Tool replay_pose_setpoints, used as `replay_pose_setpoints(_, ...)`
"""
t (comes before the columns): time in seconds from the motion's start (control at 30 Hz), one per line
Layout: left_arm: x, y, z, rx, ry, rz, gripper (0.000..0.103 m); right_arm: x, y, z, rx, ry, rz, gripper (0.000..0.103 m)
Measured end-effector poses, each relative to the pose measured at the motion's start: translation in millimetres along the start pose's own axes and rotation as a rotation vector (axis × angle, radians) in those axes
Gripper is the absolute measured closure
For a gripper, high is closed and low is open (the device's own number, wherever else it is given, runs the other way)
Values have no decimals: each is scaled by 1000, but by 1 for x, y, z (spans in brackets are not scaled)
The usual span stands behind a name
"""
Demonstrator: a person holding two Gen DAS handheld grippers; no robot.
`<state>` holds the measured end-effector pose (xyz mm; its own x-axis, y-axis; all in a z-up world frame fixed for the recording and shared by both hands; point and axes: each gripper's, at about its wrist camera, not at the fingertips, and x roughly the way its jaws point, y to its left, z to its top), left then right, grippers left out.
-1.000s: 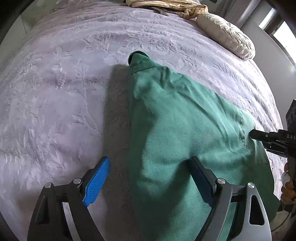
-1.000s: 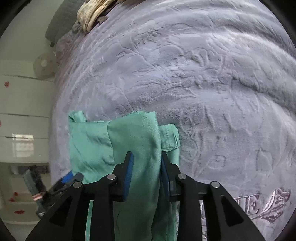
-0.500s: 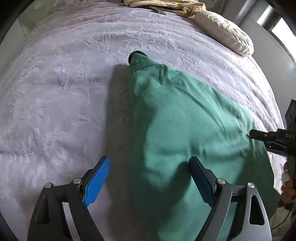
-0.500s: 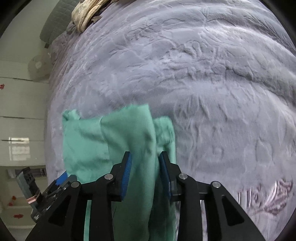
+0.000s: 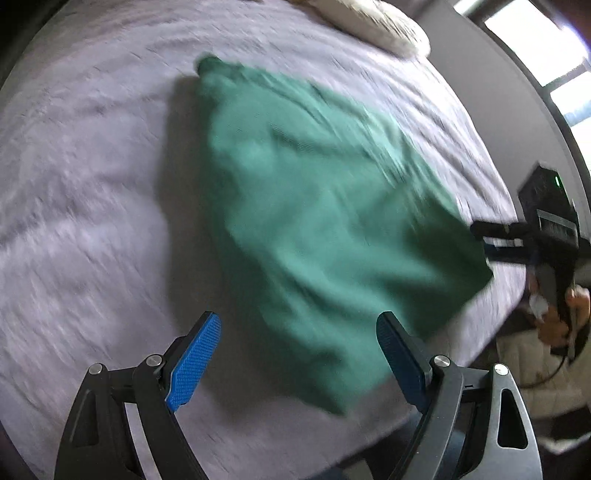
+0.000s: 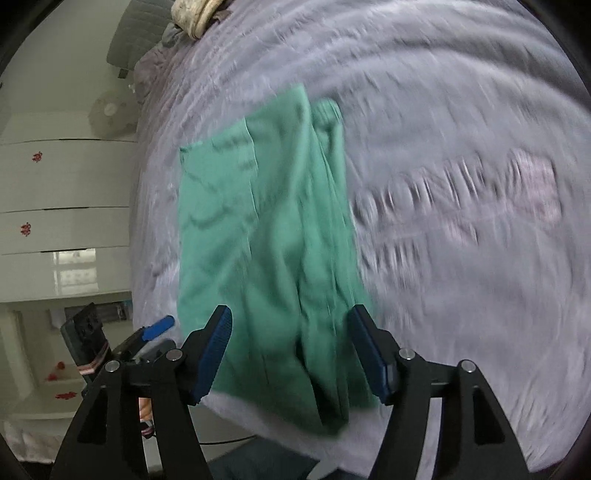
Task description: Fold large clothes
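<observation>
Lying folded on grey bedspread (image 5: 92,184): green garment (image 5: 314,221), near bed edge. Left gripper (image 5: 299,354): fingers wide apart, nothing gripped, hovering above cloth. Right gripper (image 6: 291,350): jaws opening, cloth below, pads not pressing it; prob. letting fold settle.

Both views are smeared by motion. On the green garment (image 5: 314,221) the folds and seams are blurred, and its near edge is partly covered by the right gripper (image 6: 290,354), so the hem there cannot be traced. Raised lettering on the bed cover (image 6: 461,192) is too streaked to be read. A cushion (image 5: 373,18) is cut off by the top edge of the left wrist view. A bundle of cloth (image 6: 195,14) is clipped at the top of the right wrist view. The person's hand (image 5: 557,317) is largely hidden behind the handle.
</observation>
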<state>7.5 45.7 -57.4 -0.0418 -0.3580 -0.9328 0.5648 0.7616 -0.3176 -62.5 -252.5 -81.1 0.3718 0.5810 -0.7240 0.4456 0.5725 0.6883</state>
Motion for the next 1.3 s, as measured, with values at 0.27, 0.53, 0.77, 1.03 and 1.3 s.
replay_pose_setpoints(0.27,30,4,-20,38,61,68,16,19,-20,-19,128,42,38,79)
replay_pose_setpoints(0.53,28,32,-26,32,79,42,7,25,-15,-47,121,53,-30,82)
replay_pose_setpoints(0.77,-13,31,-34,-10,23,103,7,5,7,-54,-9,35,-197,50)
replay_pose_setpoints(1.03,-3,63,-23,-196,26,108,50,14,42,-47,-115,42,-282,71)
replay_pose_setpoints(1.3,-29,61,-27,-176,-43,78,50,22,37,-42,-134,31,-388,97)
